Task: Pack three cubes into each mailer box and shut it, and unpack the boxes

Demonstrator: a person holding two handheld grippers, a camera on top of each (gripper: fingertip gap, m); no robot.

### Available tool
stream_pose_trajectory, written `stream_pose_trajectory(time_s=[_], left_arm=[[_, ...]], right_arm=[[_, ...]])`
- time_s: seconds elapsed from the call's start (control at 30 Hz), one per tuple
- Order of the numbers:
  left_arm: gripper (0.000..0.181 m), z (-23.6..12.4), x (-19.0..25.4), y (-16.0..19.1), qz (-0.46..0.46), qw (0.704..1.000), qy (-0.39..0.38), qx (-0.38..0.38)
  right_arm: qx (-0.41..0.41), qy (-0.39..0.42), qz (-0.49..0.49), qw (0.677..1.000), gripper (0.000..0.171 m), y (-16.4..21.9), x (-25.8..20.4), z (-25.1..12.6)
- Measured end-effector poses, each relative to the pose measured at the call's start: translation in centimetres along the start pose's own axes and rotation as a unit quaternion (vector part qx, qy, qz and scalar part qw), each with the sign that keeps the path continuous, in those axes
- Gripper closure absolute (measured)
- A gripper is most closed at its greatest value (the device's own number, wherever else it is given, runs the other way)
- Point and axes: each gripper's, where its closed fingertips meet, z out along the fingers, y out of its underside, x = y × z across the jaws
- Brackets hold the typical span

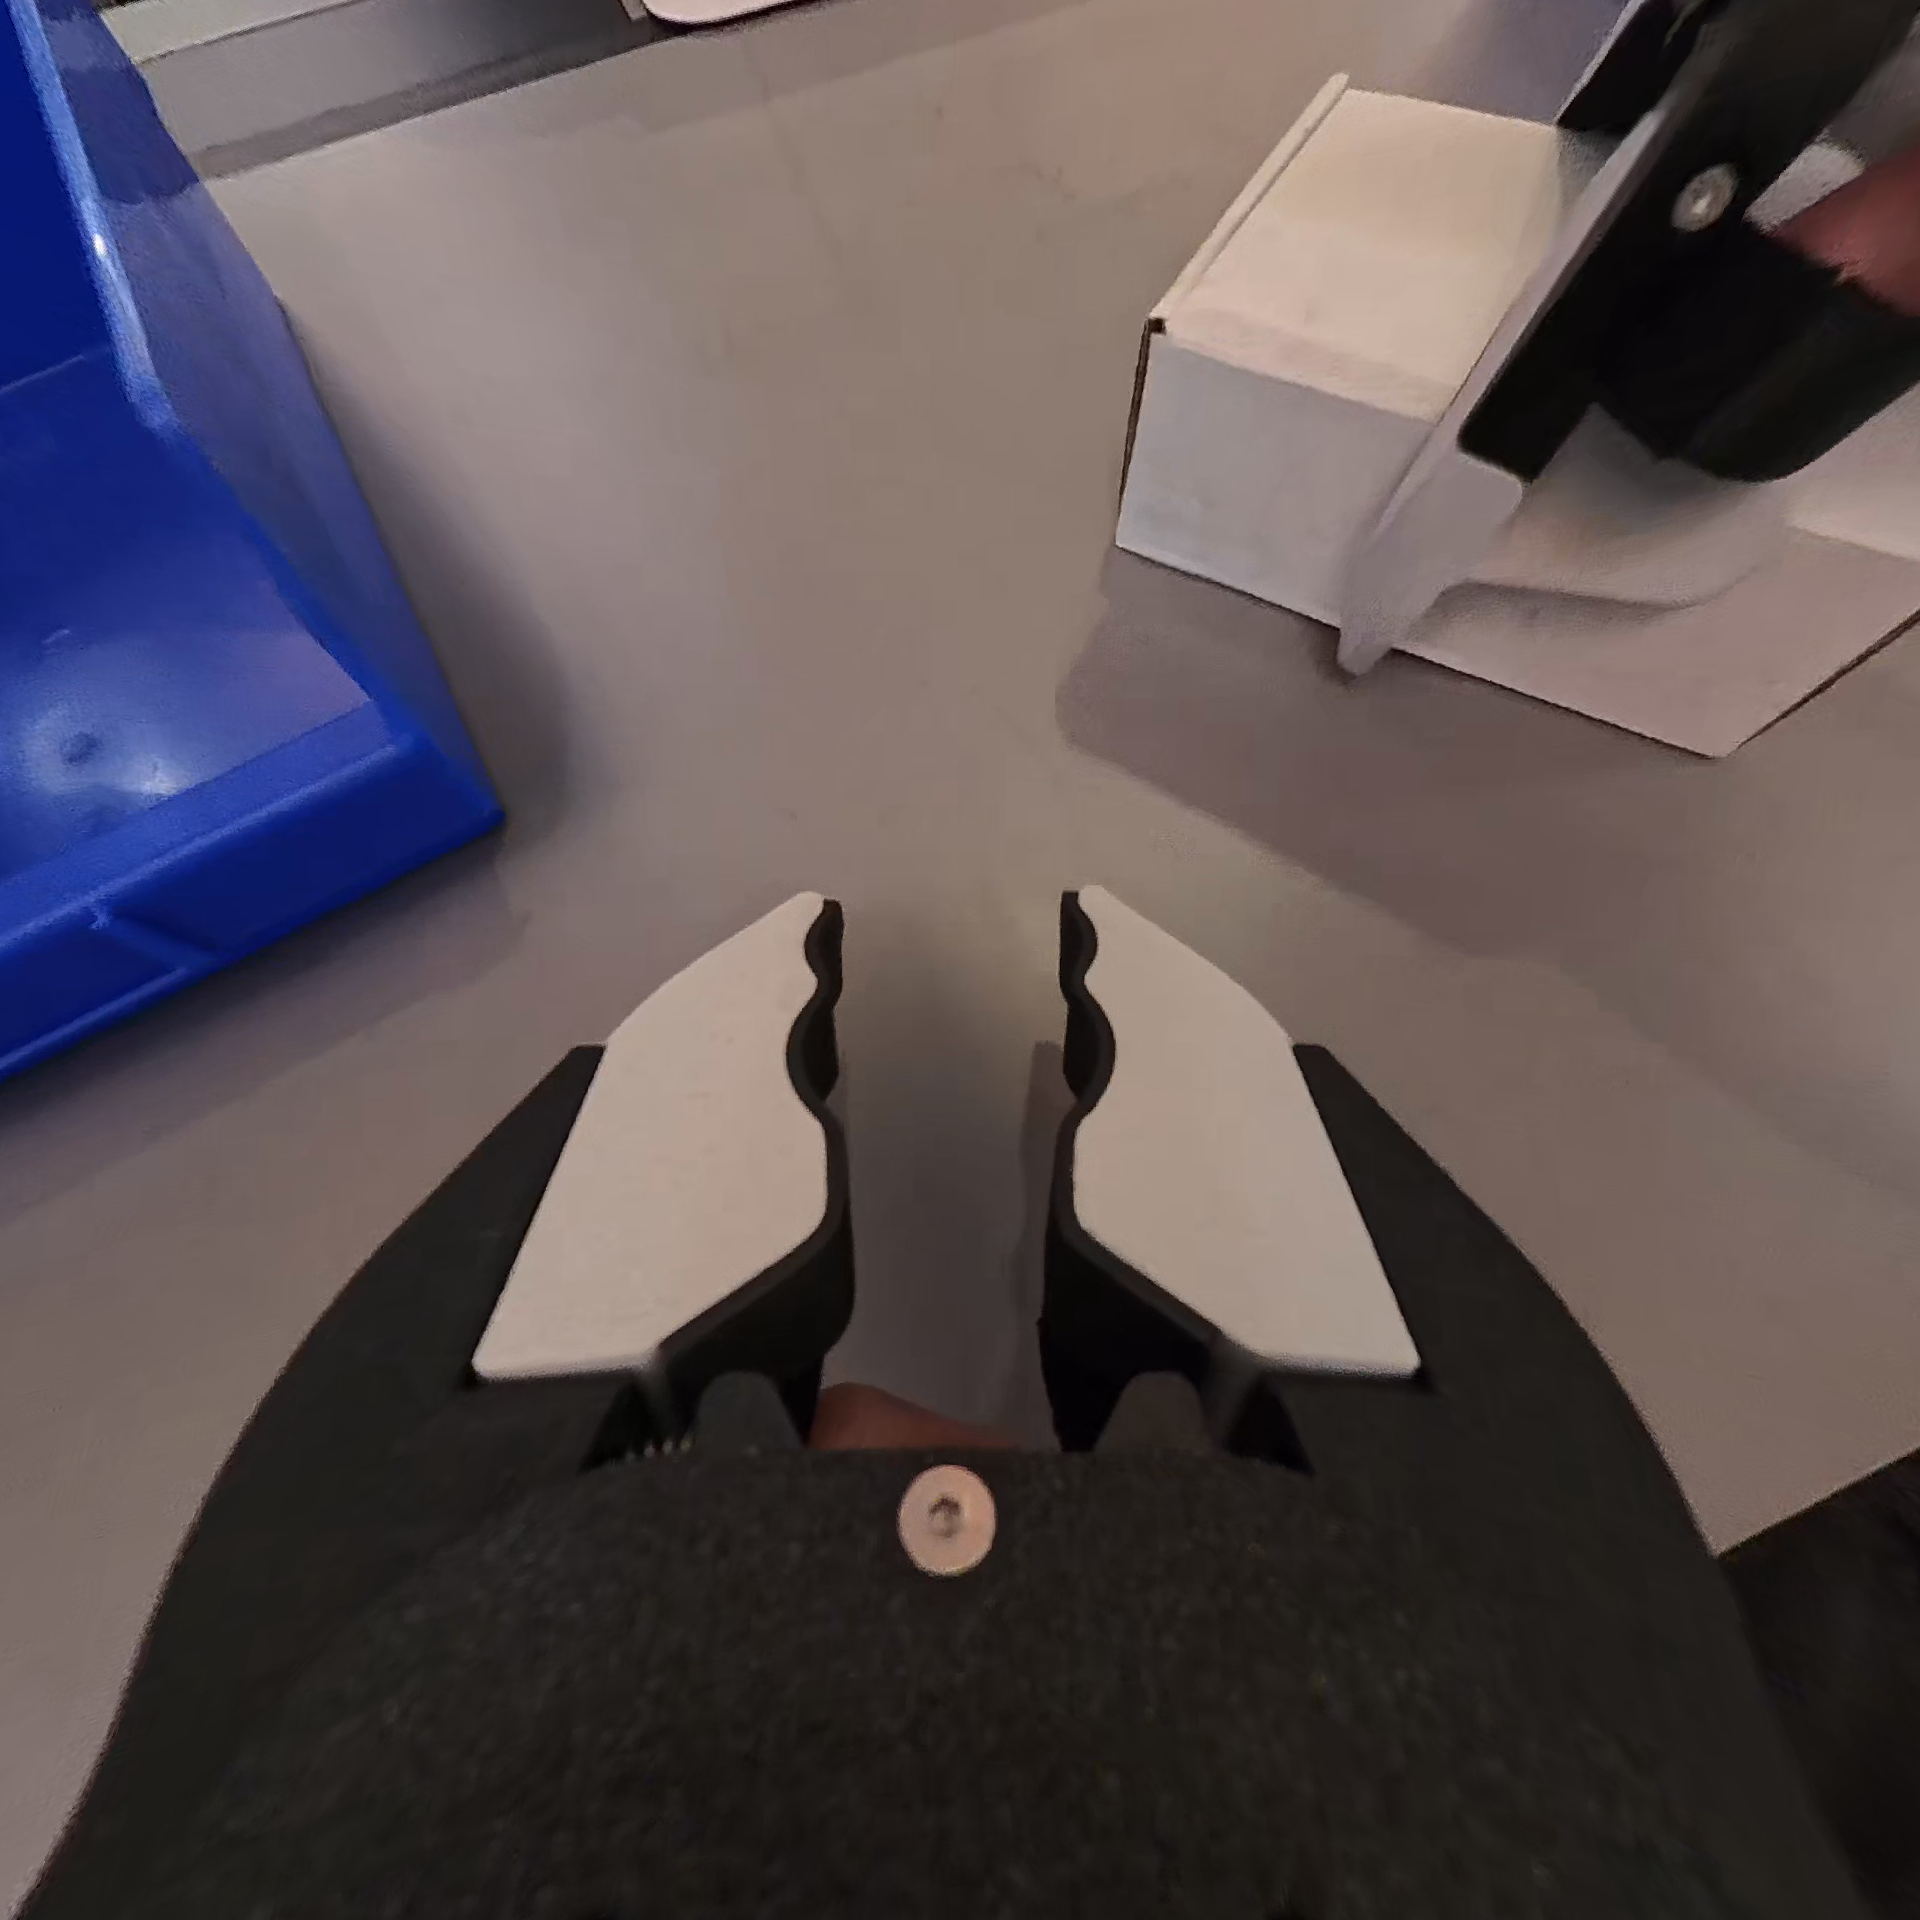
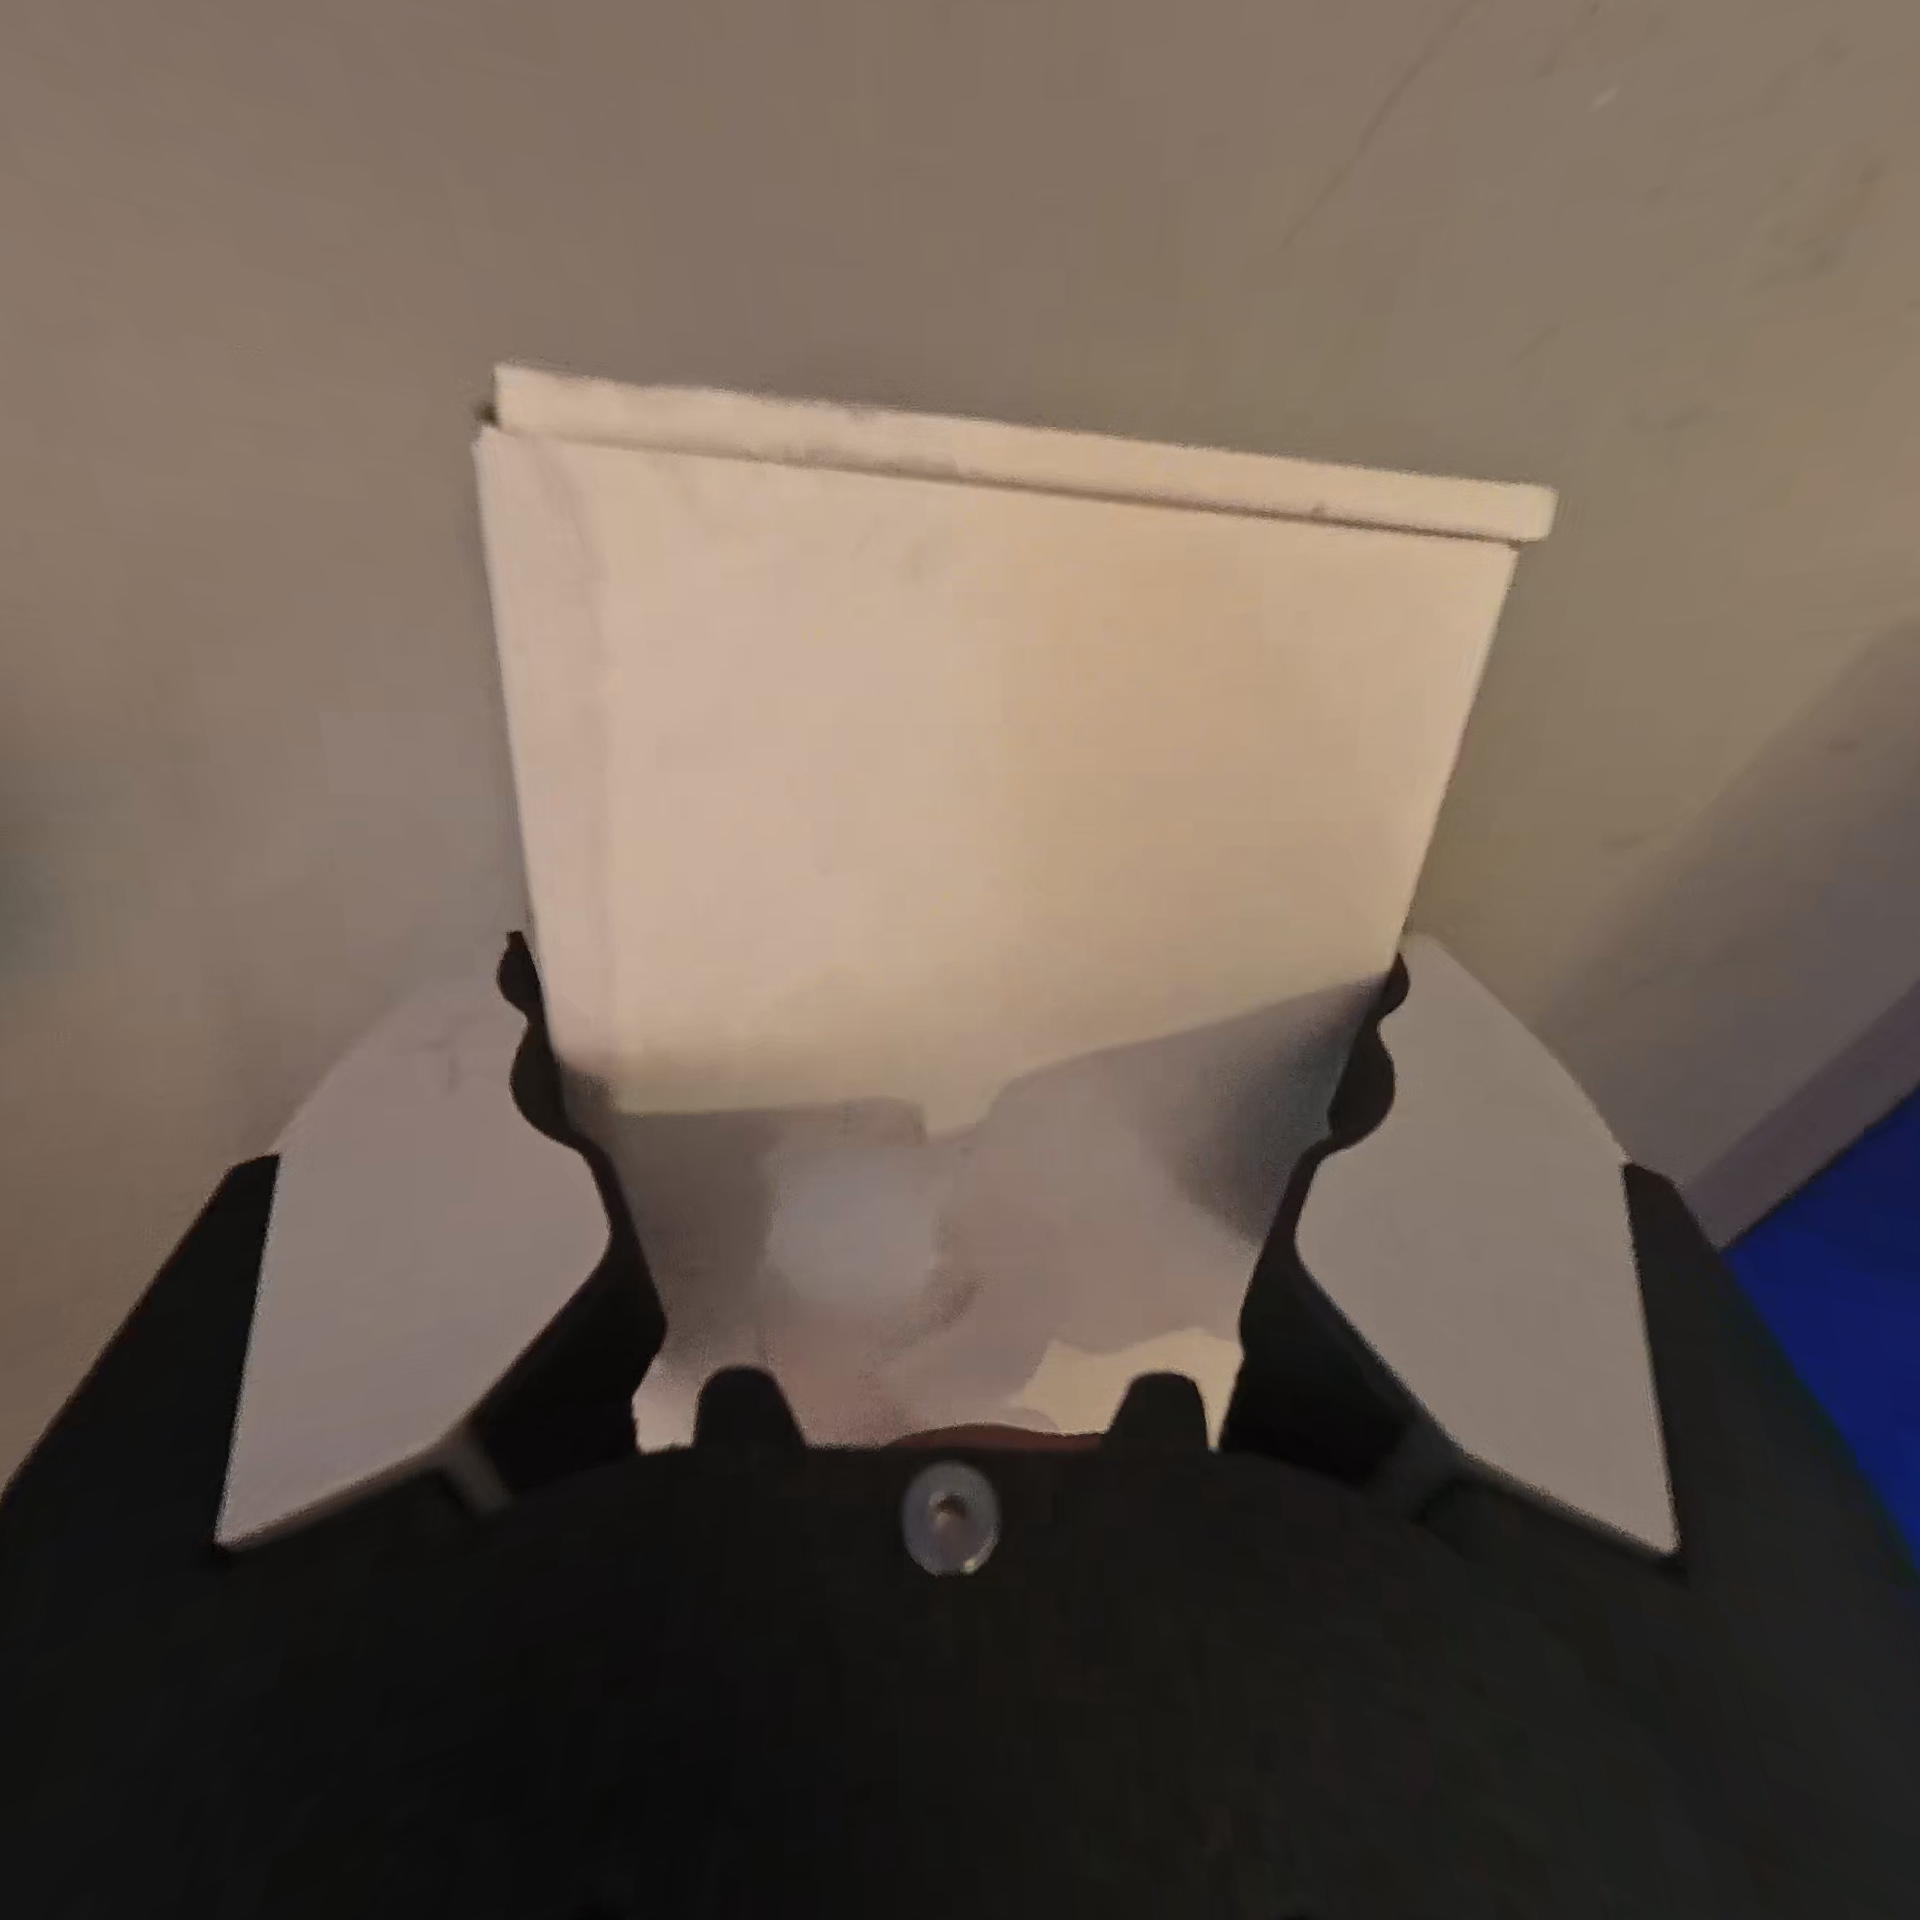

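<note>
A closed white mailer box (image 2: 987, 727) stands on the grey table. My right gripper (image 2: 956, 966) straddles it, with the inner pads pressed against its two sides. In the left wrist view the same box (image 1: 1320, 270) sits at the upper right, and one right finger (image 1: 1434, 520) runs down its near side, blurred. My left gripper (image 1: 951, 914) hovers low over bare table, jaws apart and empty, well short and to the left of the box. No cubes are in view.
A blue plastic bin (image 1: 156, 623) stands to the left of my left gripper; its corner also shows in the right wrist view (image 2: 1849, 1174). A flat white cardboard piece (image 1: 1662, 696) lies by the box's base. The grey table (image 1: 779, 520) stretches between bin and box.
</note>
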Motion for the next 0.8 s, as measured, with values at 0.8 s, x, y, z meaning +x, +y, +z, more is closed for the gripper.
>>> stream_pose_trajectory(time_s=[0.8], left_arm=[[0.144,0.0,1.2,-0.3,0.022,1.0,0.003,0.01]], right_arm=[[0.203,0.032,0.142,0.968,0.028,1.5,19.4,-12.9]])
